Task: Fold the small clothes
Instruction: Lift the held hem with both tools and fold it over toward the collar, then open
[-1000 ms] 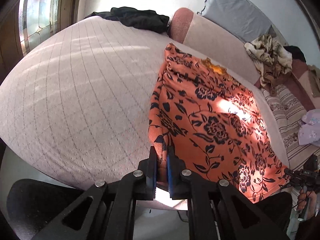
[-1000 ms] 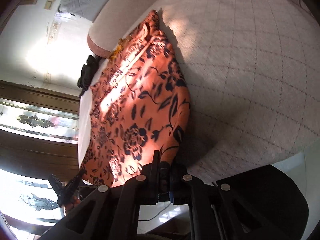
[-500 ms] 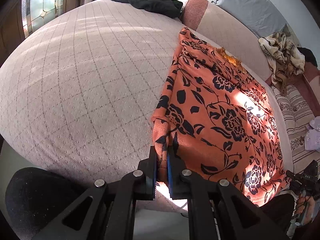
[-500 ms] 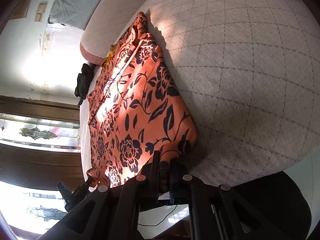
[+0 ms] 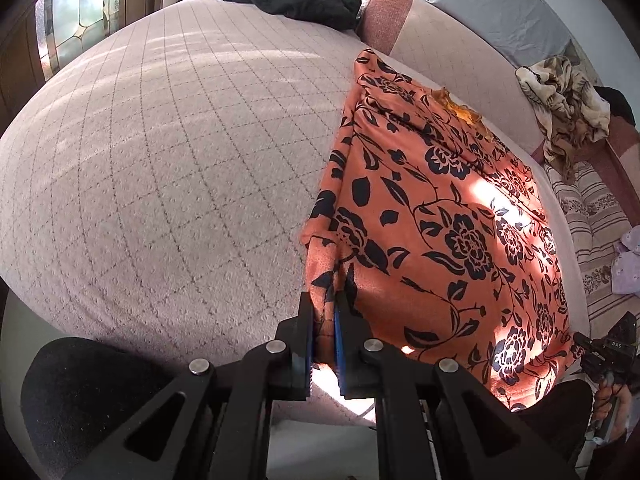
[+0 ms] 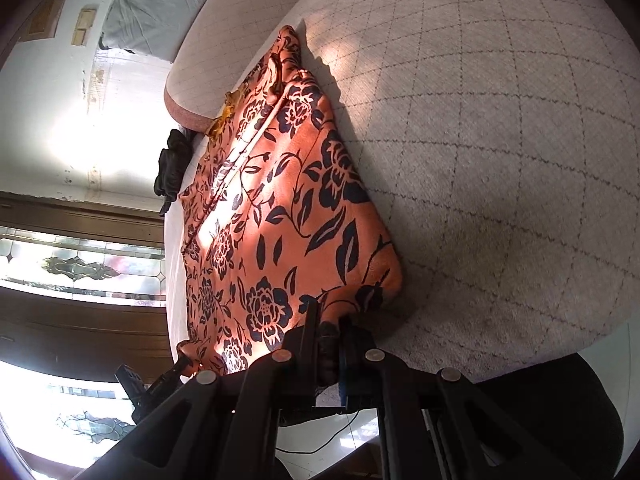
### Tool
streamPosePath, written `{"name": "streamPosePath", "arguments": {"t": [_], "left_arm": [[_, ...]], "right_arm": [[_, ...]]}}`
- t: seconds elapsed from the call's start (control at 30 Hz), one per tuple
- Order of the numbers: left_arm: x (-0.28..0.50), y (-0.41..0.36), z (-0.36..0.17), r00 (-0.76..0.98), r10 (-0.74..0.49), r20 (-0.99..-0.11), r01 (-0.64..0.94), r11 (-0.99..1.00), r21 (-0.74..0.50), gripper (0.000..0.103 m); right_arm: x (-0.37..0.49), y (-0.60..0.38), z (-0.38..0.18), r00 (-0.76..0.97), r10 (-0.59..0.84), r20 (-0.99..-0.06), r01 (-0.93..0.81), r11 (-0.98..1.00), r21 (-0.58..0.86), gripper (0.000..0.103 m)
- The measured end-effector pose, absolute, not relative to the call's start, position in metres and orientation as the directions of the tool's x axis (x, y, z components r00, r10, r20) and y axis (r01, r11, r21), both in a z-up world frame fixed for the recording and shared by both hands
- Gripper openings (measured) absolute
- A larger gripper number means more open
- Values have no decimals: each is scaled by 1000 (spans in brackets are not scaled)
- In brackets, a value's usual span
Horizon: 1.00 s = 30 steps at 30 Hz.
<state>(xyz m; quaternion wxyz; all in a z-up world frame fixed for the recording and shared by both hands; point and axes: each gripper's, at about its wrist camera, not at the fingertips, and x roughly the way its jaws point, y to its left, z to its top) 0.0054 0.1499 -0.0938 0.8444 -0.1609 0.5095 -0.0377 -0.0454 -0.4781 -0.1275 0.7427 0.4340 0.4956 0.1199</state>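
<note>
An orange garment with a dark floral print (image 5: 452, 216) lies stretched across a pale quilted bed (image 5: 168, 168). My left gripper (image 5: 323, 312) is shut on its near left corner at the bed's front edge. In the right wrist view the same orange garment (image 6: 276, 216) runs away from me, and my right gripper (image 6: 329, 322) is shut on its near right corner. The other gripper (image 5: 600, 354) shows at the cloth's far near corner in the left wrist view, held by a hand. A sunlit patch crosses the cloth's middle.
A black garment (image 5: 296, 0) lies at the bed's far end by a pink bolster (image 5: 386, 16). A crumpled beige cloth (image 5: 564, 108) and a striped cover (image 5: 592, 216) sit to the right. Stained-glass windows (image 6: 80, 268) line one side. Bare quilt (image 6: 500, 140) flanks the garment.
Both grippers have sunk a little toward the bed's front edge with the cloth's corners still pinched, so the garment now lies flatter on the quilt.
</note>
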Motion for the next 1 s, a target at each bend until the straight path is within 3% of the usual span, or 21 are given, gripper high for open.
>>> {"name": "streamPosePath", "arguments": {"t": [0.67,0.77,0.83,1.0], "left_arm": [[45,145,-41,593,-250,-766,-35,942,-335,8],[68,145,-19,643,-248,-725,-12,943,-333,8],[95,145,1,688,-246,-683,6,943,-333,2],[188,140,37,795,-187,-577,18,958,-286,2]], "right_arm": [[-6,-480,-97,558,638,-531,172,537,826,7],[16,-483,-85,579,638,-507,144,532,835,7],[43,-486,-69,598,632,-492,110,544,832,7],[148,-495,-21,689,597,-411,15,555,832,7]]}}
